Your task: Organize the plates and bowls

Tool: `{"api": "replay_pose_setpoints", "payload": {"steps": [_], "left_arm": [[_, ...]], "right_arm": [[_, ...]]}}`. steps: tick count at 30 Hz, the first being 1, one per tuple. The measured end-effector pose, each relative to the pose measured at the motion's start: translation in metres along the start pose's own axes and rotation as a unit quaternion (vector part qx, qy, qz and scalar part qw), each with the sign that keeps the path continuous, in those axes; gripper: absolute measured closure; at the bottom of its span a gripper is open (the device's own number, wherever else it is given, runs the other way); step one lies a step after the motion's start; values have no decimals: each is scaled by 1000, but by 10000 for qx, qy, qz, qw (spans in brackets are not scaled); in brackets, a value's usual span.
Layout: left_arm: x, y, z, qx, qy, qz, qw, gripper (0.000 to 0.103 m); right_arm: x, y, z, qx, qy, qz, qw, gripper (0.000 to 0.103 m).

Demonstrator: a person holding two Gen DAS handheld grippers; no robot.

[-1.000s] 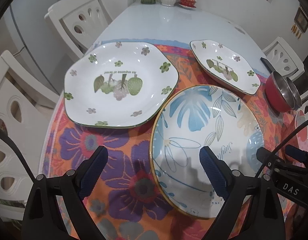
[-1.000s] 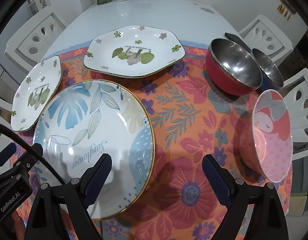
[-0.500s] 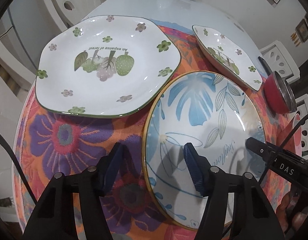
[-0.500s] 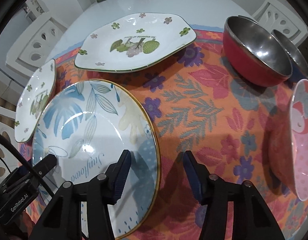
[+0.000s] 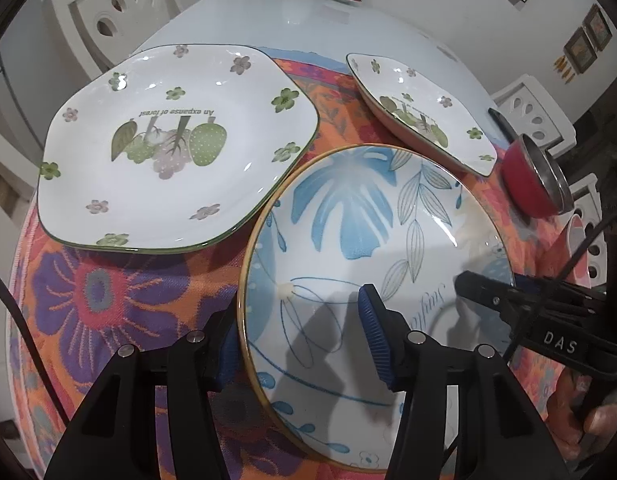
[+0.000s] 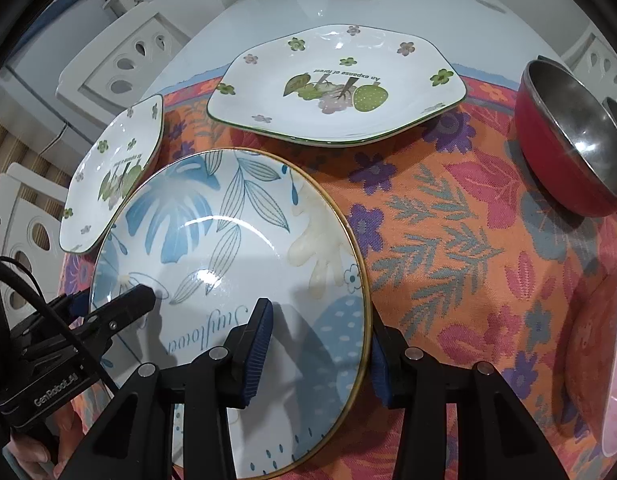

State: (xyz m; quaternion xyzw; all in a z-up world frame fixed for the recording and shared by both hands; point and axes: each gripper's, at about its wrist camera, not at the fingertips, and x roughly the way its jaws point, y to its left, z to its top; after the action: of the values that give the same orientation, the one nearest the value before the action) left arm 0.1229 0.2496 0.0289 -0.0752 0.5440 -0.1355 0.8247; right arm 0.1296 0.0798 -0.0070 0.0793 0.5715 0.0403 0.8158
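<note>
The left gripper point(image 5: 298, 344) straddles the near left rim of the round blue-leaf plate point(image 5: 372, 240): one blue pad sits outside and below the gold edge, the other over the plate's inner face. Its jaws have just been closing and stand partly open, but whether the pads already press the rim cannot be told. The right gripper point(image 6: 320, 350) straddles the opposite rim of the same plate point(image 6: 228, 248) in the same way, one pad over the painted face, the other outside the edge against the cloth. Its jaws too have just been closing, with contact unclear. The plate lies on a floral orange cloth point(image 6: 448, 240) spread over the worktop. Just beyond it lie two white hexagonal plates with fruit prints, the left one point(image 5: 176, 152) nearly touching the round plate's rim, the other point(image 5: 424, 108) behind it. A red bowl with a steel lining point(image 6: 568, 144) stands well to the right, and a pink bowl point(image 6: 616, 360) at the right edge.
</note>
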Motion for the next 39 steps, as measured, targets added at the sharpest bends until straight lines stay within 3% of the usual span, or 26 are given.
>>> {"api": "replay_pose_setpoints", "payload": {"steps": [3, 7, 19, 32, 39], "left_arm": [[-9, 9, -3, -320, -19, -196, 9993, 54], [-26, 9, -13, -249, -116, -92, 9996, 54], [-95, 24, -77, -609, -14, 98, 9981, 54], [-95, 48, -119, -780, 280, 247, 9963, 54], [-90, 54, -121, -785, 216, 281, 9963, 54]], "right_arm": [[-8, 3, -6, -23, -28, 42, 10000, 60], [-27, 15, -19, -167, -125, 29, 9998, 60], [-60, 49, -88, 69, 358, 338, 9988, 60], [-34, 69, -134, 128, 799, 260, 9964, 61], [-39, 68, -135, 145, 595, 163, 9980, 61]]}}
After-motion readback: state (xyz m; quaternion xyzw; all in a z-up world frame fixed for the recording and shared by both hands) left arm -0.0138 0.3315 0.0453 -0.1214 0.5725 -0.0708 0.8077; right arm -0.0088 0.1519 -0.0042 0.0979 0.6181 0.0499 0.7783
